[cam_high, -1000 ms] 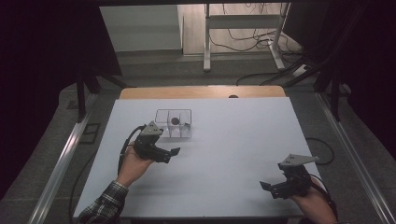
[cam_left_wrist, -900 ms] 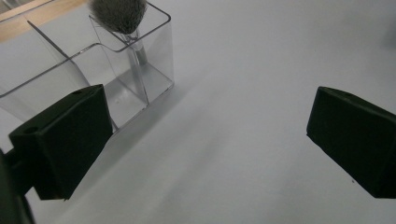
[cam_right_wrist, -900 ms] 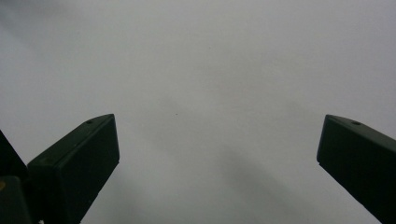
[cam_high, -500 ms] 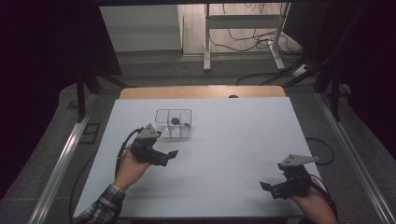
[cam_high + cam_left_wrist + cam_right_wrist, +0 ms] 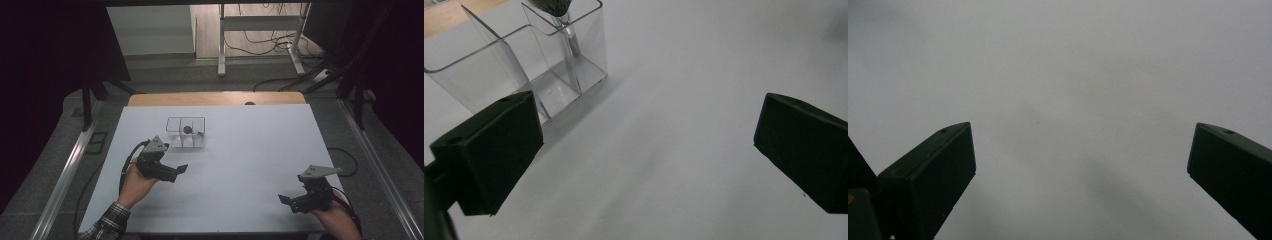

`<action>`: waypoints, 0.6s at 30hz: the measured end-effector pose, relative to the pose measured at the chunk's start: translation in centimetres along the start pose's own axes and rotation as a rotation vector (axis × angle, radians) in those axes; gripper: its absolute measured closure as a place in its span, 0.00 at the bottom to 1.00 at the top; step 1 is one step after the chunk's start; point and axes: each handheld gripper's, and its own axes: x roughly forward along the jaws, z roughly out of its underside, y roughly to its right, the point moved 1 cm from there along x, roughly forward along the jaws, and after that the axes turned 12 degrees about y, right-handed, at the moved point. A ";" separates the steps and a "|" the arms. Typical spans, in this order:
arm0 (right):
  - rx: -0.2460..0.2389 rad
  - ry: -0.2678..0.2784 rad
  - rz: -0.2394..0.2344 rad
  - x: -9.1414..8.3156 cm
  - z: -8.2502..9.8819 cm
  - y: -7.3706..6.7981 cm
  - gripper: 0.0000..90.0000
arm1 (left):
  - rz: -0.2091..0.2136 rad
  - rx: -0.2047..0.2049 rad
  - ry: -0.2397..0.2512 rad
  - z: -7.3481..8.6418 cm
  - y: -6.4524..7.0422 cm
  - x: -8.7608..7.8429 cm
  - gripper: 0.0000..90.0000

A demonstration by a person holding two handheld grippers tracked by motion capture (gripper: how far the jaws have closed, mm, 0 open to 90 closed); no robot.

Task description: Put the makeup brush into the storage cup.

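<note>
You are holding your left hand-held gripper (image 5: 172, 171) with its jaws spread wide and nothing between them, low over the white counter (image 5: 260, 150), and the clear plastic organizer (image 5: 186, 132) is sitting at about 1 o'clock from it, near but not touching. In the left gripper view that organizer (image 5: 524, 65) is lying off at about 11 o'clock from the jaws, so they are aiming past it onto bare counter rather than at it. A dark-headed brush (image 5: 555, 7) is standing upright in one of its far compartments, its long axis vertical and its handle reaching down to the floor of the box; the nearer compartments are looking empty. Your right hand-held gripper (image 5: 292, 201) is also spread and empty, resting near the counter's 5 o'clock corner, well apart from the organizer, which lies at about 10 o'clock from it. I judge your left hand is clearly the nearer one, and any reach for the brush is calling for a turn toward the organizer first.
</note>
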 end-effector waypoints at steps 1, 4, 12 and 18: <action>-0.001 0.000 0.000 0.0 0.0 0.0 0.00 | 0.000 0.000 0.001 0.0 0.0 -0.1 0.00; -0.001 0.000 0.000 0.0 0.0 0.0 0.00 | -0.003 -0.003 0.003 0.2 0.0 -0.5 0.00; -0.002 0.000 0.000 0.0 0.0 0.0 0.00 | -0.016 -0.014 0.008 0.7 -0.1 -1.4 0.00; -0.001 0.005 0.000 0.0 0.0 0.0 0.00 | -0.023 -0.018 0.007 1.0 -0.1 -1.8 0.00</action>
